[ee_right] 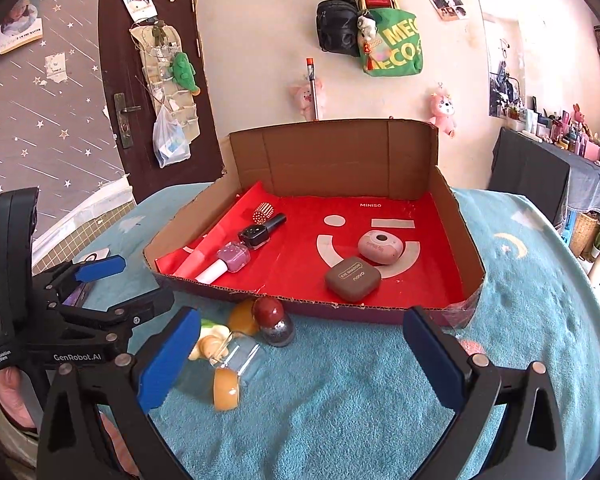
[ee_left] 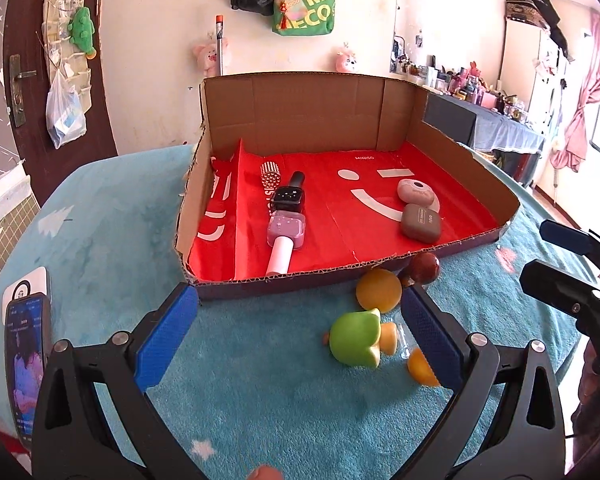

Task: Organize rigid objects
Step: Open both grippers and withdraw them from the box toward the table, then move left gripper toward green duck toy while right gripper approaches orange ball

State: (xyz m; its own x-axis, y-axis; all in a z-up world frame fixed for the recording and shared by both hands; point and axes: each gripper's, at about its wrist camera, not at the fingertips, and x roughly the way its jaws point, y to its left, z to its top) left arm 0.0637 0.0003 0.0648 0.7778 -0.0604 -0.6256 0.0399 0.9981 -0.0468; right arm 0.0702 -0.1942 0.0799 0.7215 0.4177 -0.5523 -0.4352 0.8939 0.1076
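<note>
A cardboard tray (ee_left: 380, 268) (ee_right: 472, 236) lined in red holds a pink nail polish bottle (ee_left: 286, 232) (ee_right: 234, 258), a black one (ee_left: 288, 198) (ee_right: 256, 236), a studded item (ee_left: 270, 174), a brown eye-shadow case (ee_left: 420, 222) (ee_right: 352, 278) and a pink compact (ee_left: 416, 192) (ee_right: 380, 246). On the teal cloth in front lie a green-capped toy (ee_left: 356, 338), an orange disc (ee_left: 379, 290), a dark red-capped bottle (ee_left: 424, 267) (ee_right: 274, 322) and a clear jar with an orange lid (ee_right: 232, 372). My left gripper (ee_left: 300, 336) is open above the cloth. My right gripper (ee_right: 300, 354) is open, the jar by its left finger.
A phone (ee_left: 24, 364) lies at the cloth's left edge. The right gripper shows at the right of the left view (ee_left: 572, 280); the left gripper shows at the left of the right view (ee_right: 80, 308). A wall with hanging bags stands behind the tray.
</note>
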